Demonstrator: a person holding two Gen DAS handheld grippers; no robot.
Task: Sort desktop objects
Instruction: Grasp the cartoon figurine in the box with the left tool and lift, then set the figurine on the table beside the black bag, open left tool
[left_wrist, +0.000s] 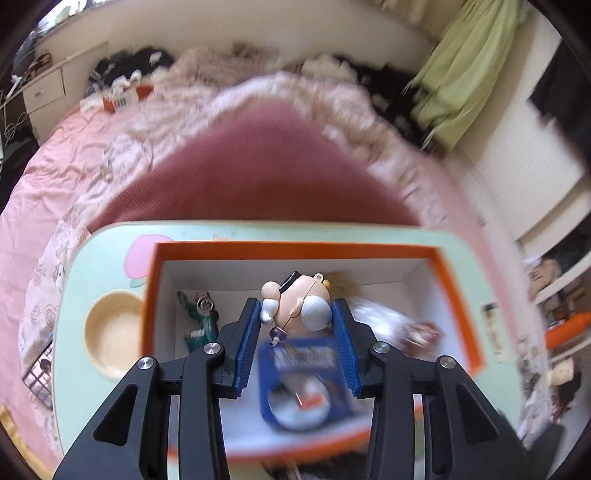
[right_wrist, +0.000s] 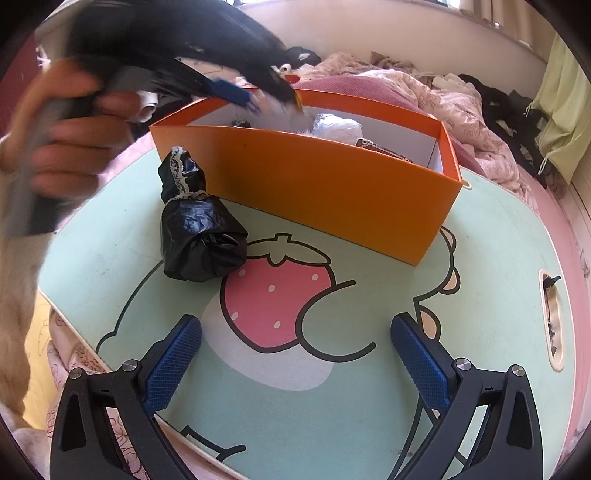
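- Blue ribbed pads of our left gripper (left_wrist: 298, 312) pinch a small plastic figurine (left_wrist: 297, 304) with a peach head, black hat and white body, holding it over the open orange cardboard box (left_wrist: 295, 249) with white inner walls.
- Below the figurine, inside the box, we see a blue printed packet (left_wrist: 306, 380), blurred, a green-and-white item (left_wrist: 199, 321) by the left wall and a white crinkled wrapper (left_wrist: 380, 321) to the right.
- Our right gripper (right_wrist: 295, 363) hangs with its blue pads spread wide and nothing between them, above the mint-green lap table (right_wrist: 498, 295) printed with a pink strawberry.
- A crumpled black plastic bag (right_wrist: 195, 229) with a torn white edge sits on the table, touching or just beside the box's orange front wall.
- A person's hand (right_wrist: 66, 147) grips the left tool's handle at the left of the right wrist view, blurred.
- We judge sorting well along: several things lie in the box and the figurine is about to join them.
- What seems left is the black bag; the round cream cup recess (left_wrist: 110, 332) in the table looks empty.
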